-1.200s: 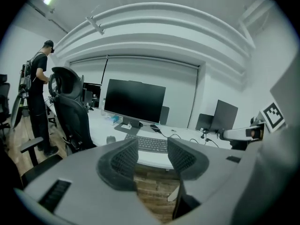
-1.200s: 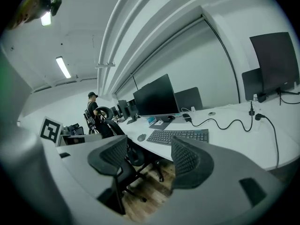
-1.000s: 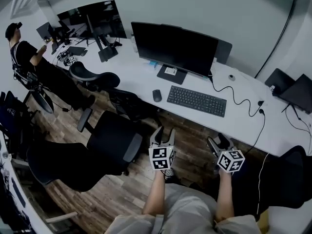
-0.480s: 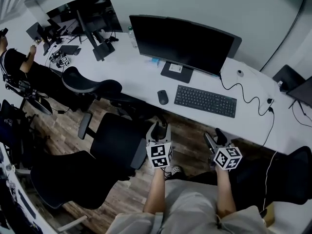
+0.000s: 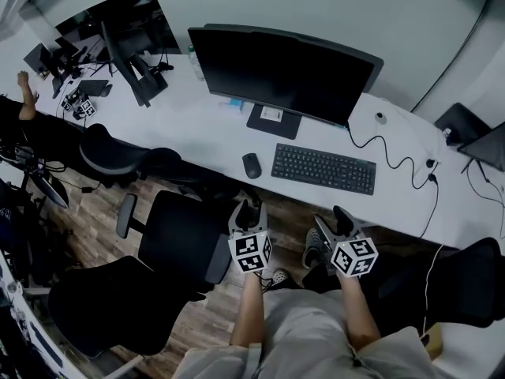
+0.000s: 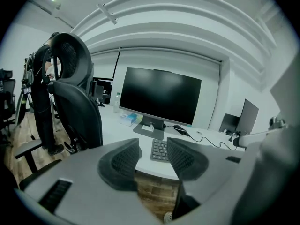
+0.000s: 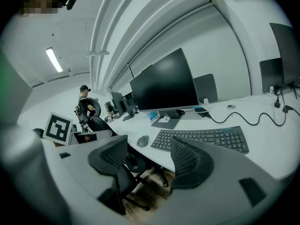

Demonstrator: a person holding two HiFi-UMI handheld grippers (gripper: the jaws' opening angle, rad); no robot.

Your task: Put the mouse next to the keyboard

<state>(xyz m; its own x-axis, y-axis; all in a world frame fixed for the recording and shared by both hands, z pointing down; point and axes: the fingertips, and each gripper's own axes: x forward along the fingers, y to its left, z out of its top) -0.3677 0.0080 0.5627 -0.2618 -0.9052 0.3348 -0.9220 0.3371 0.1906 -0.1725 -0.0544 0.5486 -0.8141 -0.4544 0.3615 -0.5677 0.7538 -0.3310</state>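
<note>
A dark mouse (image 5: 251, 165) lies on the white desk (image 5: 197, 133), just left of the black keyboard (image 5: 324, 169) and in front of the big monitor (image 5: 272, 73). Both grippers hover over the wooden floor, short of the desk's front edge. My left gripper (image 5: 247, 214) is open and empty; in its own view the keyboard (image 6: 160, 149) shows through the gap of the left gripper (image 6: 153, 149). My right gripper (image 5: 335, 221) is open too, with nothing between its fingers. The right gripper view has the mouse (image 7: 142, 141) and keyboard (image 7: 201, 139) beyond the right gripper (image 7: 149, 146).
A black office chair (image 5: 185, 235) stands left of my left gripper, another chair (image 5: 118, 152) is tucked at the desk. A cable (image 5: 394, 160) snakes right of the keyboard. A laptop (image 5: 481, 144) sits far right. A person's arm (image 5: 24, 101) shows at far left.
Both grippers have come closer to the desk's front edge, still open. The desk, mouse and keyboard sit lower and nearer in the head view; the person at far left has slid almost out of view.
</note>
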